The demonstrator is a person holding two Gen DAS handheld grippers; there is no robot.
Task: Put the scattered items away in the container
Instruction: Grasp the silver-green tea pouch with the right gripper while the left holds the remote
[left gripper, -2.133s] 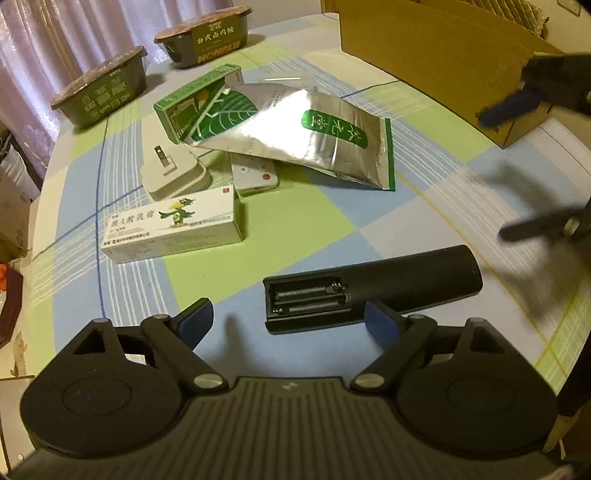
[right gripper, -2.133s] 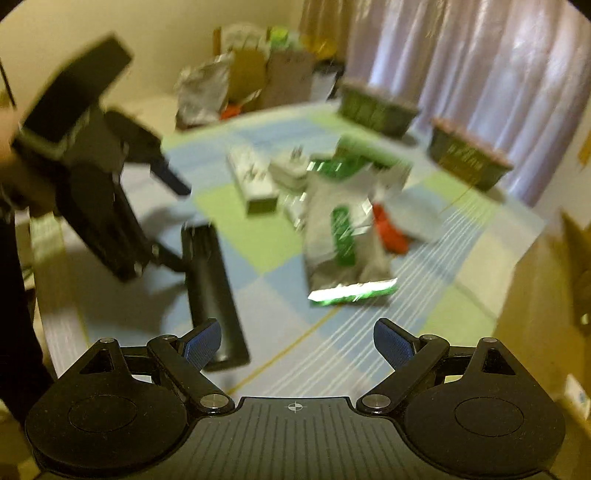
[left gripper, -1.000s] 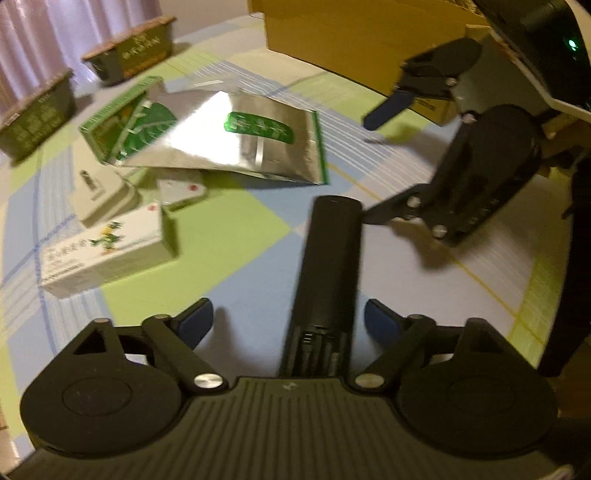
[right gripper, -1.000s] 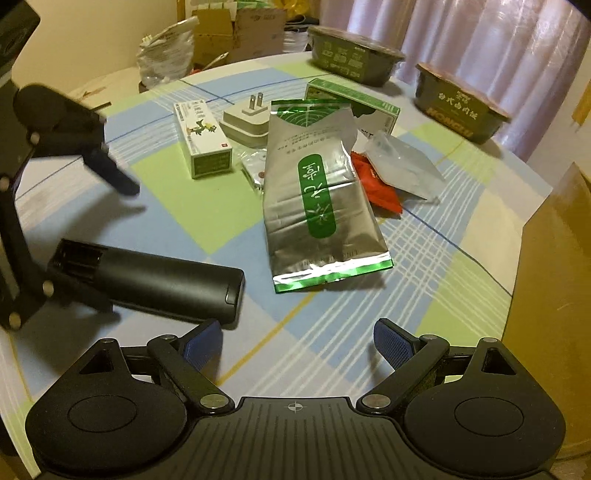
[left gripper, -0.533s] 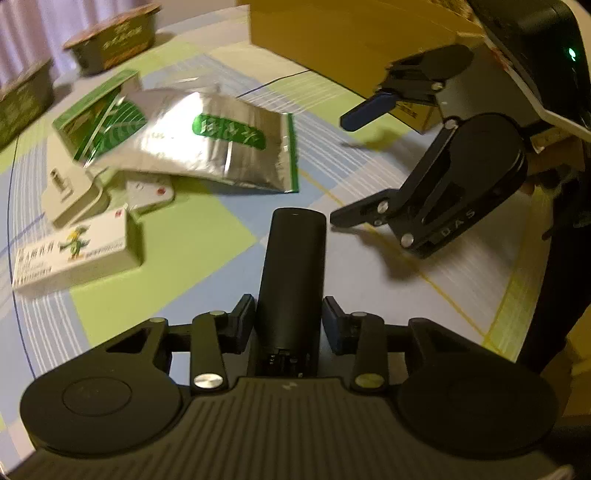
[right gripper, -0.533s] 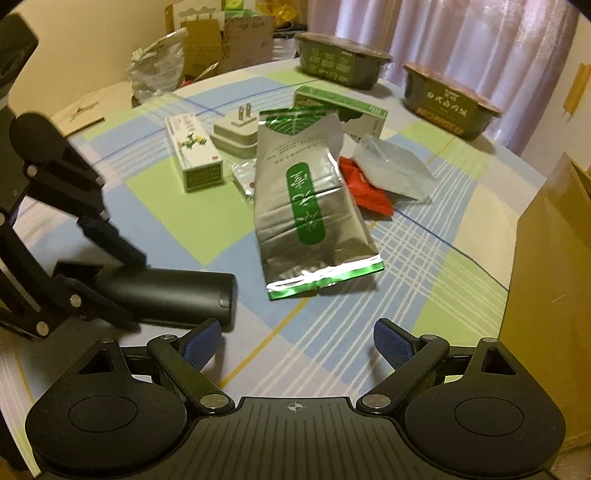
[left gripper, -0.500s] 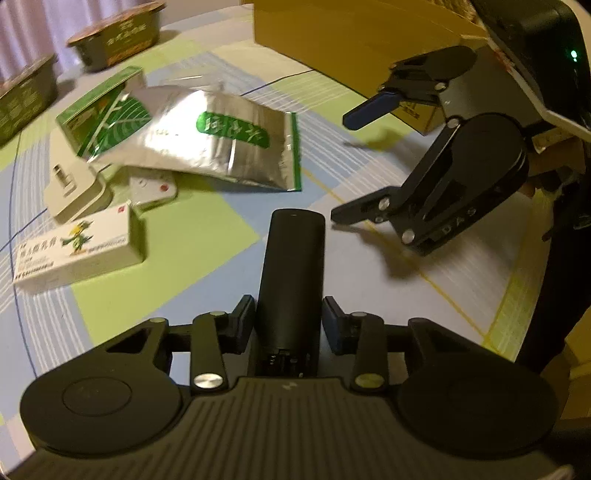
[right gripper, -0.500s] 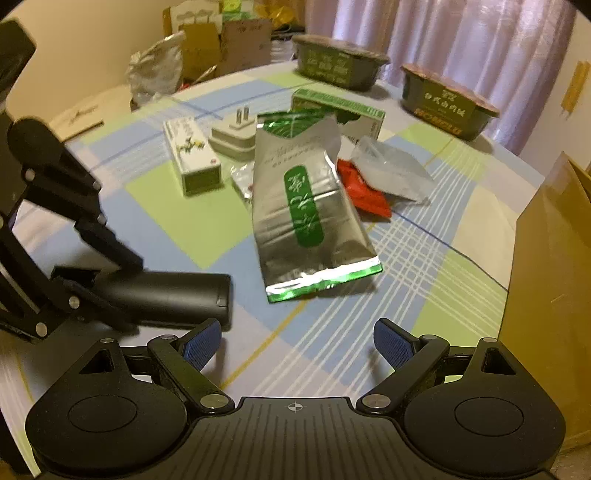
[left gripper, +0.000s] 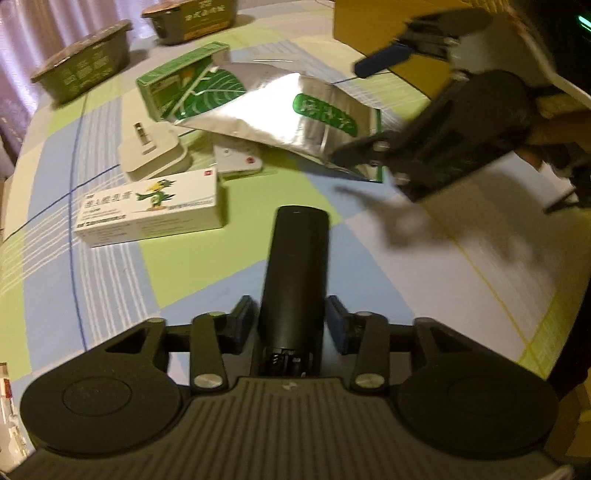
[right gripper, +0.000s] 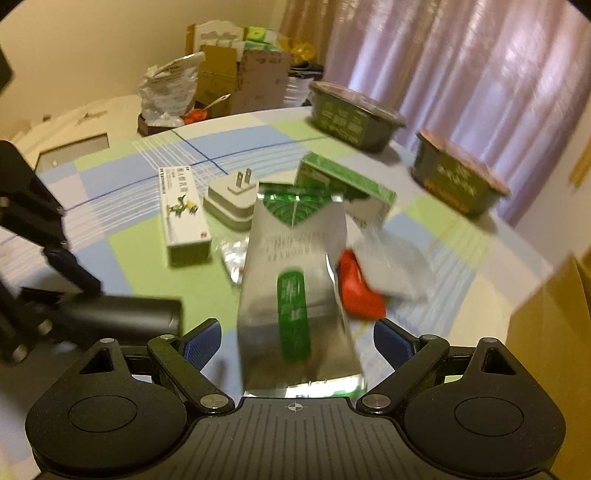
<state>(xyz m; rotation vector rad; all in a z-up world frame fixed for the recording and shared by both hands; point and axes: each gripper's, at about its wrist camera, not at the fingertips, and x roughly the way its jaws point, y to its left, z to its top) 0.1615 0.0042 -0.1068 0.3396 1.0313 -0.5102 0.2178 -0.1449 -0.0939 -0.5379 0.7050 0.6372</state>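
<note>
My left gripper (left gripper: 291, 325) is shut on a long black remote (left gripper: 297, 269), which points forward over the checked tablecloth; the remote (right gripper: 122, 314) also shows at the left of the right wrist view. My right gripper (right gripper: 297, 343) stands open, its blue pads either side of the near end of a silver and green foil pouch (right gripper: 295, 291). The left wrist view has that gripper (left gripper: 443, 147) over the pouch (left gripper: 295, 107). A white medicine box (left gripper: 147, 206), a white plug adapter (left gripper: 151, 151) and a green box (left gripper: 177, 81) lie beyond. The cardboard box (left gripper: 380, 22) stands at the far right.
A red packet (right gripper: 358, 288) and a clear plastic wrapper (right gripper: 391, 266) lie right of the pouch. A small white card (left gripper: 238, 158) sits under its edge. Two dark green bowls (right gripper: 354, 114) (right gripper: 458, 181) stand near the curtain. Clutter fills the far corner.
My right gripper has moved forward over the foil pouch, which now lies between its open fingers. The left gripper stays shut on the remote and has shifted slightly.
</note>
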